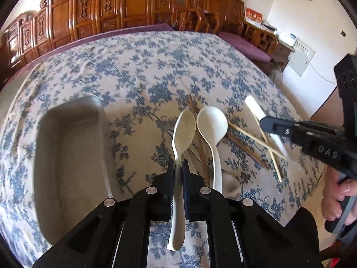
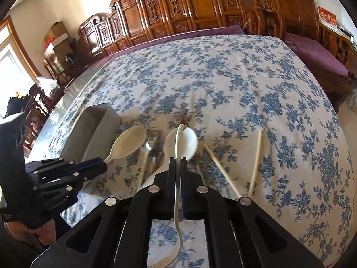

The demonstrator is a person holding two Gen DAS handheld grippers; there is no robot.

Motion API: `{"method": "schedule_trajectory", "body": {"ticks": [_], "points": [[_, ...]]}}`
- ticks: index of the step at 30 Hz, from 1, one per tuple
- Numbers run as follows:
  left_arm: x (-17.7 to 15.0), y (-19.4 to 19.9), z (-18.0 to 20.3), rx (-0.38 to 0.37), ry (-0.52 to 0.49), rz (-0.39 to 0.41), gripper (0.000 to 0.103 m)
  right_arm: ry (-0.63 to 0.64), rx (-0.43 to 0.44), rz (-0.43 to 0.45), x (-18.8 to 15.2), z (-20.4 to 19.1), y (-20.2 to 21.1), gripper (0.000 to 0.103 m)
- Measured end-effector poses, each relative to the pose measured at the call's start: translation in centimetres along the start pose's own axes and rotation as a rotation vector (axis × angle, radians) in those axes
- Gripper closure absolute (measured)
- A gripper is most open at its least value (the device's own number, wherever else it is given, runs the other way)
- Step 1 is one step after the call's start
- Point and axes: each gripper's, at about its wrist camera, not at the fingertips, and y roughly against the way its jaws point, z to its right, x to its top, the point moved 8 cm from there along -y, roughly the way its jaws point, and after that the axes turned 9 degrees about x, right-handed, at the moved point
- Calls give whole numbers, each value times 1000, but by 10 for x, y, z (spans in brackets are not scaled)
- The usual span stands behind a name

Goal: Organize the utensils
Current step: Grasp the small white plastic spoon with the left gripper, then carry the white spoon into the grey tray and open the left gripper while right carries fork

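Jaws of the left gripper (image 1: 178, 167) are pressed onto the handle of a white spoon (image 1: 181, 131), pinching it just below the bowl; the bowl points forward and the handle end hangs back beneath the gripper body. Jaws of the right gripper (image 2: 177, 164) pinch a white fork (image 2: 177, 212) edge-on by its handle, with the tines trailing back toward the camera and the handle tip sticking out ahead. In the left view this same fork shows as a pale strip held well above the cloth.

Just right of the held spoon, a second white spoon (image 1: 212, 122) lies on the table (image 1: 138, 71), which is covered in a blue-flowered cloth. Dark wooden chopsticks (image 1: 247, 148) lie under and beside it, and a pair of pale chopsticks (image 1: 252, 134) lies crossed a little farther right. From the right view, a metal spoon (image 2: 148, 146) rests between the two white spoons, partly hidden.

Left of the utensils sits a grey rectangular tray (image 1: 67, 156), open side up, blurred in the left view. The held spoon hangs beside its right wall, not over it.

Behind the table runs a row of carved wooden chairs (image 1: 133, 6) with purple cushions (image 1: 245, 44).
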Motion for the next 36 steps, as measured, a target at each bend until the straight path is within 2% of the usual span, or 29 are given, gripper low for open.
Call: {"method": "schedule_trajectory", "body": {"ticks": [5,10,20,26,32,36], "points": [[-2,2,-5,2,-20,2,101,15,11,-3,3,-16,-7,98],[1,9,-9,-28,10,16,101,25,4,-4,3,-21,-6,98],[18,33,-27,-25,43,71,101,28,9,5,7,-26,-4,98],[20,38,-75,61,85,86,101,51,46,7,17,-52,-16,98],[17,24,-125,157,148,76,101,67,95,-3,27,-83,-38,98],[13,10,-142,186,165,58,101,76,119,-15,34,-98,-54,98]]}}
